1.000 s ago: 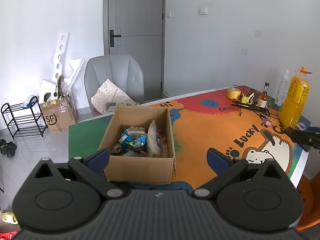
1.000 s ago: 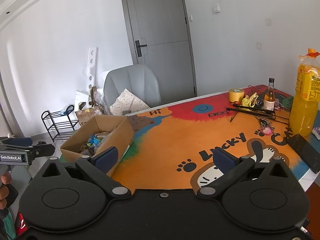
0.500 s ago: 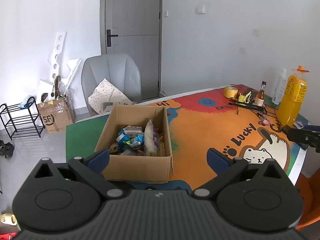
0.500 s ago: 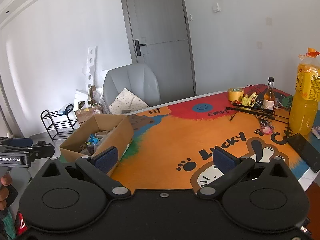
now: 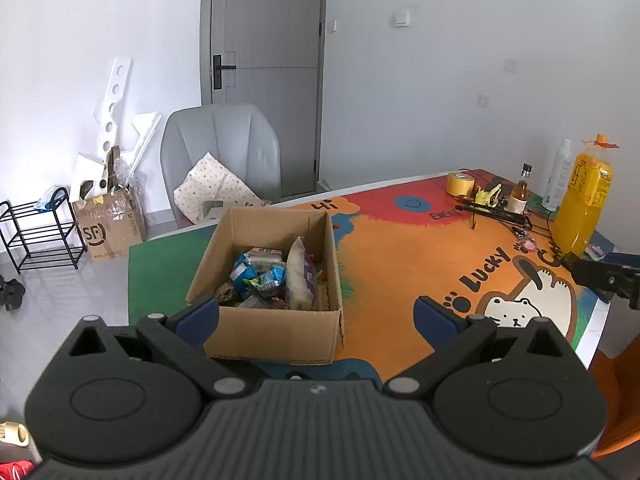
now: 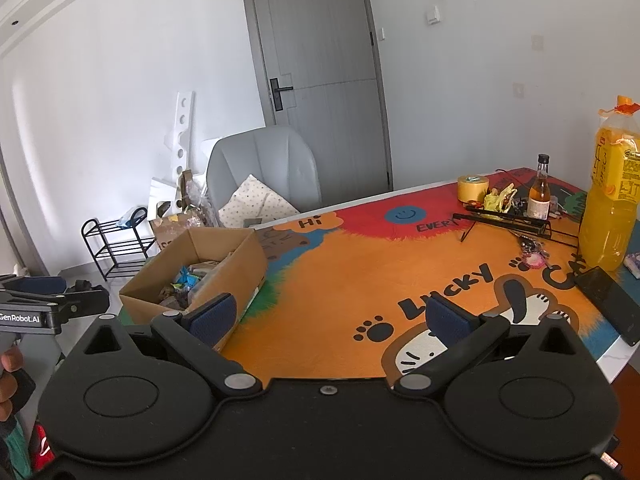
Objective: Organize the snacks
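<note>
the tabletop (image 5: 384,248) takes up most of the room, covered in a bright orange, red and green mat with a cartoon cat and paw prints. a grey chair (image 5: 220,152) with a dotted cushion stands at its far edge. on the green end of the tabletop sits an open cardboard box (image 5: 276,336), flaps up, and the snacks (image 5: 272,276) are piled inside it: a pale upright pouch with purple print leans at the right of the pile, blue and green wrappers are crumpled to its left, and darker packets lie at the bottom, too jumbled to tell apart. the left claw (image 5: 316,314) hangs just in front of the box's near wall, its blue pads spread wide with nothing between them. the right claw (image 6: 330,314) hovers over the orange middle of the tabletop, to the right of the box, jaws likewise spread and empty. at the far right end stand a tall orange juice bottle (image 6: 610,200), a small amber bottle (image 6: 540,196) and a yellow tape roll (image 6: 473,188). a black phone (image 6: 610,304) lies near that edge.
</note>
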`<state>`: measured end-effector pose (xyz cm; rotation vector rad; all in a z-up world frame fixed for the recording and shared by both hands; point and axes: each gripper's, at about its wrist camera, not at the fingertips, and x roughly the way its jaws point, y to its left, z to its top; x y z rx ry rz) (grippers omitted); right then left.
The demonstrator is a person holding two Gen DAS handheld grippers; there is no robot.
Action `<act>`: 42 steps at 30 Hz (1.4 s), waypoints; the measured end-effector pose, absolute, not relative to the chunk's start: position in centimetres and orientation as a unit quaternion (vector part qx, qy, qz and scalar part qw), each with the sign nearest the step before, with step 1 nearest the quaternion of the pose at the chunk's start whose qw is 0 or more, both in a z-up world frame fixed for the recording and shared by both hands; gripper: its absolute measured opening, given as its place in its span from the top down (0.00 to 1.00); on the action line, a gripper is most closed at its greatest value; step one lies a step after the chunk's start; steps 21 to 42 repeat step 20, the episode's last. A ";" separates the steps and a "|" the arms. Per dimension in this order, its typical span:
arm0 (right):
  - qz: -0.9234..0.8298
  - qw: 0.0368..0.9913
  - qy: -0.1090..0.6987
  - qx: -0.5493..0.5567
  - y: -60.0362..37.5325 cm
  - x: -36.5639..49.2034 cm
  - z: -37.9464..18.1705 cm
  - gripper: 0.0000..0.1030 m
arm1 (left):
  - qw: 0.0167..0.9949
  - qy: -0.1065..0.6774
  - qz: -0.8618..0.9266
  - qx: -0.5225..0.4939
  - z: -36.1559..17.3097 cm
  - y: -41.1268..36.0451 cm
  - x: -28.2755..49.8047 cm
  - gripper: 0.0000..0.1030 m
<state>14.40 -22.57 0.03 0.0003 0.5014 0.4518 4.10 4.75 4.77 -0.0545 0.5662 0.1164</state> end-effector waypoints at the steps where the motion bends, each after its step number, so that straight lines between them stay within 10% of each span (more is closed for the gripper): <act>1: 0.222 0.944 0.246 -0.001 -22.6 14.4 0.0 0.00 | 0.958 0.279 0.057 -0.027 4.7 4.8 4.1 0.00; 42: 0.223 0.943 0.247 -0.001 -22.3 14.6 0.2 0.00 | 0.960 0.276 0.048 -0.024 4.8 4.9 4.0 0.00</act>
